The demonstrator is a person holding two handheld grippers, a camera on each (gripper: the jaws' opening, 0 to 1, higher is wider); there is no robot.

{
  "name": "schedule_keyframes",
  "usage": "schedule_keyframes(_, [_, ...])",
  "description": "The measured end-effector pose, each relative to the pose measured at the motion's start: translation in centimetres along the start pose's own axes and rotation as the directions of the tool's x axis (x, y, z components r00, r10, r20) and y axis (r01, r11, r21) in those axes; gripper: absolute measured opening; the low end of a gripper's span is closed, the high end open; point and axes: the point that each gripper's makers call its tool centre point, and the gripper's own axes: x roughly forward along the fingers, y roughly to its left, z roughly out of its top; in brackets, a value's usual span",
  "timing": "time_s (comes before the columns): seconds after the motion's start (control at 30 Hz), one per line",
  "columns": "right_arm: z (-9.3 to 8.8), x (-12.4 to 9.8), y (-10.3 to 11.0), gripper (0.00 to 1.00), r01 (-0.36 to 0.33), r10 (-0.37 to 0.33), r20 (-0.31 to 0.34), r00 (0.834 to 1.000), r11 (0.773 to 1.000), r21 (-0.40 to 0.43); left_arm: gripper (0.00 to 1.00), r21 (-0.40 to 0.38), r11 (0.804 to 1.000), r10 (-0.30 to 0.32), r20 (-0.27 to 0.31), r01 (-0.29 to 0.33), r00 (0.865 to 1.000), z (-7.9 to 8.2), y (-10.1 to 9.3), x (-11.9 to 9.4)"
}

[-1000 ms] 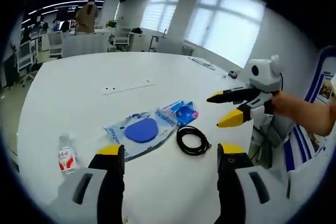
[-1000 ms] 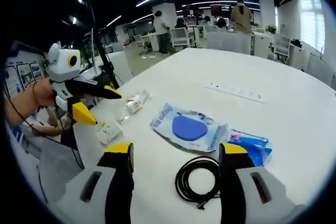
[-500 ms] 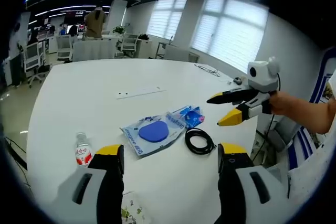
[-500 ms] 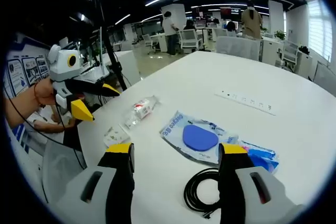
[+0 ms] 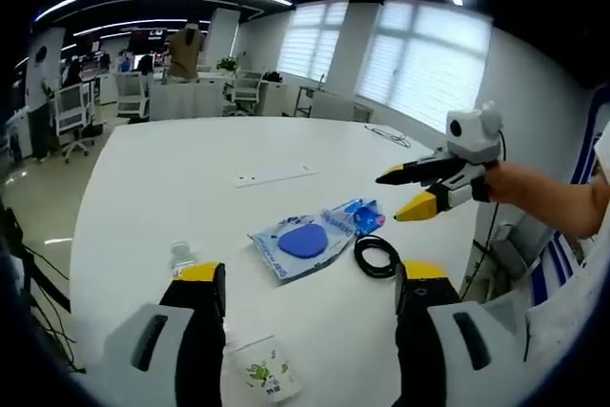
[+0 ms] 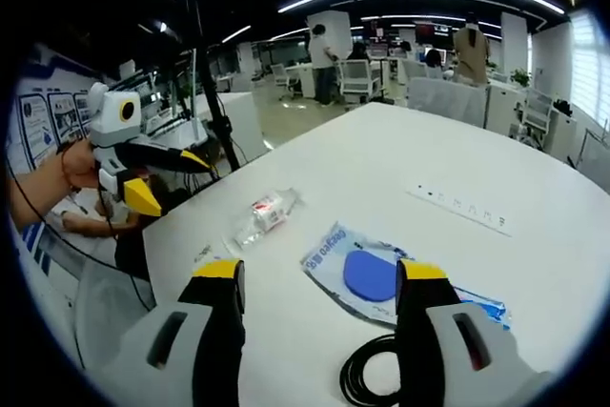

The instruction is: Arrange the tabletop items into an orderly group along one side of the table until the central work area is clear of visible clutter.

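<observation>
Left gripper [image 5: 310,283] jaws wide apart, holding nothing, hovering above the near edge of the white table [image 5: 172,178]. Between its jaws, closest in, a small crumpled wrapper [image 5: 262,374] with green print lies flat. Just beyond, by the left jaw, a clear water bottle [image 5: 181,254] with a red label, partly hidden behind that jaw in the left gripper view; in the right gripper view it lies on its side. Further in, a clear plastic bag [image 5: 307,243] holds a blue oval pad [image 5: 303,239]; printed lettering on the bag, too small to read. Touching its far end, a blue packet [image 5: 360,216], crinkled. Beside both, a coiled black cable [image 5: 379,256], loose loop, flat on the table.

Right gripper [image 6: 315,278] also spread wide, empty, above the table with the cable coil right at its jaws. It shows from the side in the left gripper view, yellow-tipped, over the table's edge.

Mid-table, a flush power strip [image 5: 276,176]. Far back: office chairs [image 5: 71,107], desks, standing people [image 5: 186,45], blinds on windows [image 5: 419,64].
</observation>
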Motion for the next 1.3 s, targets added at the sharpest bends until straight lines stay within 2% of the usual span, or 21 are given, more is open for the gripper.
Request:
schedule_keyframes(0.43, [3.4, 3.9, 2.2, 0.61, -0.071, 0.071, 0.004, 0.997, 0.996, -0.051, 0.75, -0.022, 1.0, 0.022, 0.03, -0.022, 0.999, 0.0, 3.1, -1.8])
schedule_keyframes(0.6, [4.2, 5.8, 3.2, 0.61, -0.101, 0.1, -0.015, 0.995, 0.993, -0.068, 0.75, -0.033, 0.999, 0.033, 0.041, -0.032, 0.999, 0.0, 4.4, -2.1])
schedule_keyframes(0.77, [5.2, 7.6, 4.0, 0.61, -0.137, 0.136, -0.019, 0.99, 0.989, -0.056, 0.75, -0.039, 0.999, 0.035, 0.051, -0.033, 0.998, 0.1, 5.3, -2.2])
schedule_keyframes(1.03, [5.7, 11.1, 5.0, 0.6, -0.198, 0.196, -0.054, 0.979, 0.979, -0.049, 0.76, -0.064, 0.997, 0.047, 0.068, -0.043, 0.997, -0.2, 7.1, -2.3])
schedule_keyframes(1.3, [5.7, 14.6, 5.7, 0.59, -0.25, 0.25, -0.069, 0.966, 0.968, 0.001, 0.76, -0.085, 0.995, 0.051, 0.076, -0.044, 0.996, -0.7, 8.5, -2.0])
